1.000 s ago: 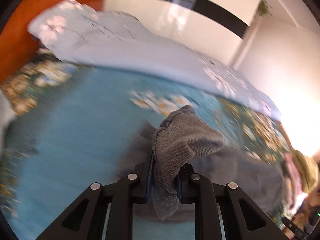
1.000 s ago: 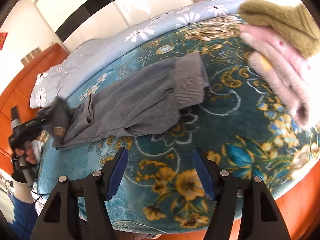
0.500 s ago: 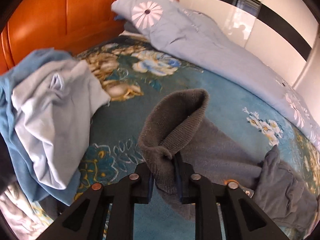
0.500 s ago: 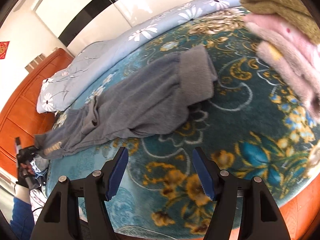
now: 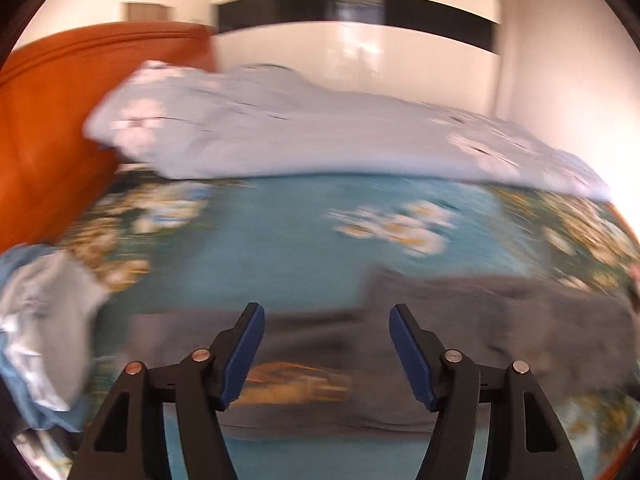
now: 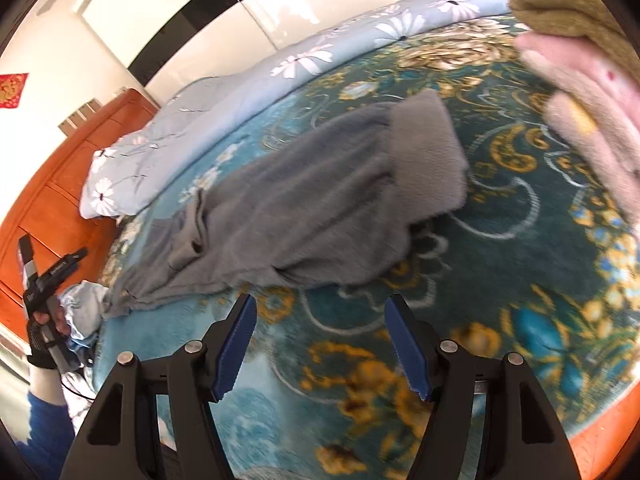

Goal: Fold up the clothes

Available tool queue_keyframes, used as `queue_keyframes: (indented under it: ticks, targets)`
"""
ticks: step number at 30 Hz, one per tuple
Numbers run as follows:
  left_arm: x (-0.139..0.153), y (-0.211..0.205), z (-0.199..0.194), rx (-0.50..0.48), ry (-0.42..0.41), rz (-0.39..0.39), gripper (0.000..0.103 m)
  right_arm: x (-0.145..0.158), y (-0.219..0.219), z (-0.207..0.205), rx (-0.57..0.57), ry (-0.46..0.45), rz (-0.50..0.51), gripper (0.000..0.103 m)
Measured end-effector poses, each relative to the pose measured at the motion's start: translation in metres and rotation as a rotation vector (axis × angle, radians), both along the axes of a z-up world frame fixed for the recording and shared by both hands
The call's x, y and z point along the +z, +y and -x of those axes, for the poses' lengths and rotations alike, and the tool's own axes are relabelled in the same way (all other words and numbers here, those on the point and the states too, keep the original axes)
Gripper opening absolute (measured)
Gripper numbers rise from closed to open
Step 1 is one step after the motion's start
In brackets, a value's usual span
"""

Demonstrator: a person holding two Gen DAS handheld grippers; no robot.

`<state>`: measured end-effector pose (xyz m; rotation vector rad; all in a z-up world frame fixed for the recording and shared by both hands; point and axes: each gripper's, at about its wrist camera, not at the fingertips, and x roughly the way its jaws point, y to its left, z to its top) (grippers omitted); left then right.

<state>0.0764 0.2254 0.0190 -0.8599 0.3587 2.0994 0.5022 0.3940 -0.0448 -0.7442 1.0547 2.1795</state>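
Observation:
A grey knit garment (image 6: pixel 320 204) lies stretched across the teal flowered bedspread (image 6: pixel 520 292), its ribbed cuff (image 6: pixel 428 160) at the right end. In the blurred left wrist view the same grey garment (image 5: pixel 500 320) lies flat on the bed beyond my left gripper (image 5: pixel 326 354), whose jaws are opening with nothing between them. My right gripper (image 6: pixel 318 348) hovers open above the bedspread, just short of the garment's near edge, nothing in it. At the far left of the right wrist view a gloved hand (image 6: pixel 42 344) holds the left gripper beside the bed.
A light blue flowered duvet (image 5: pixel 320 132) lies along the far side of the bed against an orange wooden headboard (image 5: pixel 52 120). Pale blue clothes (image 5: pixel 40 332) are piled at the left. Olive and pink folded items (image 6: pixel 580 60) sit at the right end.
My left gripper let go of the grey cuff and its jaws opened wide; the garment now lies stretched flat. The left view swung about. The right gripper drifted slightly closer to the garment.

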Motion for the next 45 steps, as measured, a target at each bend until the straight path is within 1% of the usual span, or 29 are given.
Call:
queue_keyframes:
  ticks: [2, 4, 6, 7, 9, 10, 11, 12, 13, 15, 16, 19, 21, 24, 27, 30, 32, 33, 34, 35, 36, 38, 40, 42, 45]
  targets:
    - [-0.012, 0.03, -0.031, -0.13, -0.045, 0.01, 0.069, 0.0, 0.003, 0.008, -0.001, 0.012, 0.013, 0.068]
    - [-0.025, 0.057, -0.063, -0.242, -0.062, 0.036, 0.069, 0.001, 0.003, 0.013, 0.009, 0.033, 0.023, 0.068]
    - [-0.037, 0.08, -0.093, -0.336, -0.042, 0.082, 0.069, 0.003, 0.0, 0.015, 0.019, 0.038, 0.018, 0.068]
    - [-0.041, 0.091, -0.107, -0.365, -0.021, 0.114, 0.069, 0.004, -0.001, 0.015, 0.02, 0.036, 0.014, 0.068]
    - [-0.056, 0.111, -0.127, -0.394, 0.028, 0.196, 0.069, 0.004, -0.003, 0.013, 0.019, 0.04, 0.014, 0.068]
    - [-0.064, 0.119, -0.132, -0.398, 0.052, 0.242, 0.066, 0.003, -0.003, 0.011, 0.019, 0.043, 0.015, 0.068]
    - [-0.071, 0.124, -0.135, -0.398, 0.064, 0.275, 0.058, 0.003, -0.004, 0.01, 0.017, 0.046, 0.016, 0.068]
    - [-0.076, 0.125, -0.136, -0.395, 0.064, 0.292, 0.028, 0.003, -0.004, 0.008, 0.015, 0.049, 0.014, 0.068]
    - [-0.079, 0.126, -0.135, -0.39, 0.06, 0.3, 0.022, 0.003, -0.004, 0.005, 0.012, 0.051, 0.012, 0.068]
    - [-0.074, 0.119, -0.126, -0.366, 0.019, 0.253, 0.015, 0.003, -0.003, -0.001, -0.002, 0.055, 0.013, 0.068]
    - [-0.067, 0.114, -0.119, -0.345, -0.019, 0.215, 0.012, 0.002, -0.001, -0.004, -0.012, 0.06, 0.017, 0.068]
    - [-0.044, 0.1, -0.091, -0.272, -0.118, 0.086, 0.012, -0.001, 0.003, -0.007, -0.023, 0.089, 0.043, 0.068]
    - [-0.024, 0.089, -0.071, -0.205, -0.118, 0.026, 0.011, -0.004, 0.005, -0.005, -0.016, 0.109, 0.063, 0.068]
    - [0.004, 0.066, -0.034, -0.095, -0.112, -0.059, 0.011, -0.01, 0.006, 0.011, 0.025, 0.123, 0.092, 0.068]
    - [0.021, 0.04, 0.005, 0.006, -0.119, -0.111, 0.011, -0.018, 0.008, 0.031, 0.068, 0.152, 0.132, 0.068]
    - [0.035, 0.007, 0.037, 0.101, -0.114, -0.145, 0.011, -0.028, 0.016, 0.041, 0.021, 0.184, 0.187, 0.068]
    - [0.041, -0.017, 0.056, 0.155, -0.123, -0.176, 0.011, -0.037, 0.024, 0.038, -0.036, 0.245, 0.254, 0.068]
    - [0.043, -0.029, 0.065, 0.182, -0.127, -0.192, 0.011, -0.041, 0.028, 0.035, -0.064, 0.278, 0.283, 0.063]
    - [0.045, -0.042, 0.074, 0.208, -0.134, -0.208, 0.011, -0.042, 0.031, 0.031, -0.087, 0.302, 0.297, 0.04]
    - [0.046, -0.052, 0.082, 0.226, -0.145, -0.22, 0.011, -0.044, 0.035, 0.028, -0.111, 0.326, 0.311, 0.023]
    - [0.046, -0.062, 0.09, 0.242, -0.157, -0.232, 0.011, -0.044, 0.038, 0.026, -0.123, 0.345, 0.32, 0.017]
    - [0.045, -0.076, 0.106, 0.265, -0.188, -0.25, 0.011, -0.04, 0.043, 0.026, -0.111, 0.36, 0.316, 0.016]
    - [0.044, -0.084, 0.123, 0.296, -0.204, -0.258, 0.011, -0.027, 0.048, 0.031, -0.08, 0.356, 0.274, 0.014]
    - [0.048, -0.085, 0.143, 0.319, -0.224, -0.269, 0.01, 0.0, 0.056, 0.04, -0.032, 0.337, 0.196, 0.014]
    - [0.061, -0.082, 0.176, 0.362, -0.25, -0.302, 0.01, 0.053, 0.085, 0.058, 0.003, 0.32, 0.057, 0.014]
